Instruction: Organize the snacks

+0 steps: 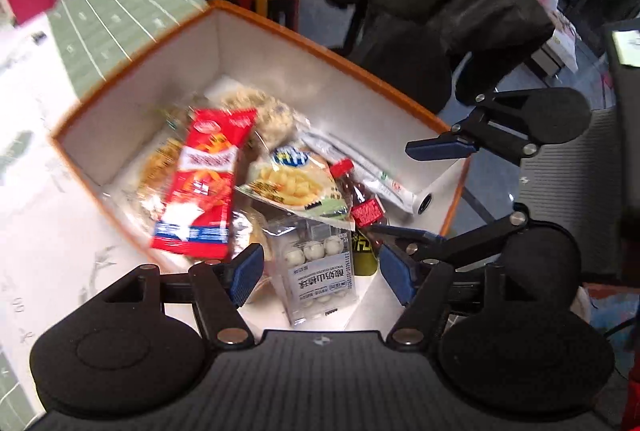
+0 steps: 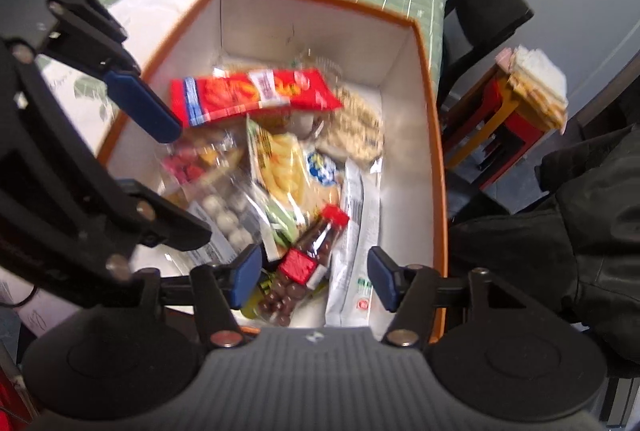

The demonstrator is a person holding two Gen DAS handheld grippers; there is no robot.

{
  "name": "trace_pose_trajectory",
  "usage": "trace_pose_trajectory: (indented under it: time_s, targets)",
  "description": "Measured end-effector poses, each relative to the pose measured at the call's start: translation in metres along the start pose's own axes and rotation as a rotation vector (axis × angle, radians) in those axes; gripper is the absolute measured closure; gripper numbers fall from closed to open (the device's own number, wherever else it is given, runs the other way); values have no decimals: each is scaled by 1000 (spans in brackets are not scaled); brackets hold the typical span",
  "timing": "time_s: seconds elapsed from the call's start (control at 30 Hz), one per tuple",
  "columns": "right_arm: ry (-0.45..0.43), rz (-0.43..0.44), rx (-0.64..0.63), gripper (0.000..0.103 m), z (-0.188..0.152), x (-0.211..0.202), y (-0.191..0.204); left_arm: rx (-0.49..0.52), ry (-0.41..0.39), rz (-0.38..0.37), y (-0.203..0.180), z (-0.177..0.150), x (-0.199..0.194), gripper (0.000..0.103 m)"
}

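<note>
A: What holds the snacks?

B: One orange-rimmed box (image 1: pixel 256 15) on the table (image 1: pixel 36 207). Inside lie one red packet (image 1: pixel 202 187), one yellow puffs bag (image 1: pixel 294 183), one white pouch (image 2: pixel 352 251), a clear pack of pale balls (image 1: pixel 316 271) and, blurred, perhaps a chocolate-ball bag (image 2: pixel 308 259).

A: The grippers?

B: Two. Left gripper (image 1: pixel 322 273) and right gripper (image 2: pixel 314 279) hover over the box, jaws apart, gripping nothing.

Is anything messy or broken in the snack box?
Nothing looks broken or spilled. The packets just lie jumbled in the orange-rimmed box: the red snack bag rests crookedly on top of the others.
</note>
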State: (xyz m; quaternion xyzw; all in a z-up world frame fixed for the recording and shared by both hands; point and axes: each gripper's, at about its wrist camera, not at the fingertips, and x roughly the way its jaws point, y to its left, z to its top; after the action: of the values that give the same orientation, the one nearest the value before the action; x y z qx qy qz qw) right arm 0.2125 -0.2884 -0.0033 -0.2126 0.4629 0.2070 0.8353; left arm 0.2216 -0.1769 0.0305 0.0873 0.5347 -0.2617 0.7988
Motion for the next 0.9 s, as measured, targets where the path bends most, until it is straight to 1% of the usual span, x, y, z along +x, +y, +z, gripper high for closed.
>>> trace_pose_trajectory:
  time_s: [0.13,0.3,0.37,0.43,0.5,0.6,0.67,0.73,0.77,0.9]
  targets:
    - [-96,-4,23,29,2,-22,13,-1,-108,54,-7,-18,-44,25]
    - [-219,-7,41,28,-1,-51,40,-46,-263,102,-9,-59,-97,24]
    - [-274,-2,50,25,-4,-64,53,-74,-331,114,-7,-79,-117,23]
    - [-332,-1,48,22,-8,-77,67,-97,-400,136,-6,-99,-133,21]
    - [-395,-13,45,19,-13,-89,82,-115,-480,173,-7,-120,-146,15]
    - [-478,-43,51,18,-24,-101,105,-143,-579,236,-9,-149,-154,14]
    - [-519,-65,62,18,-33,-106,121,-165,-614,249,-11,-164,-153,14]
    - [-550,-85,73,17,-44,-110,136,-187,-630,264,-9,-178,-148,14]
    - [-564,-95,77,17,-50,-111,144,-196,-634,283,-10,-185,-143,14]
    - [-603,-134,91,17,-74,-114,173,-193,-655,400,-12,-209,-128,14]
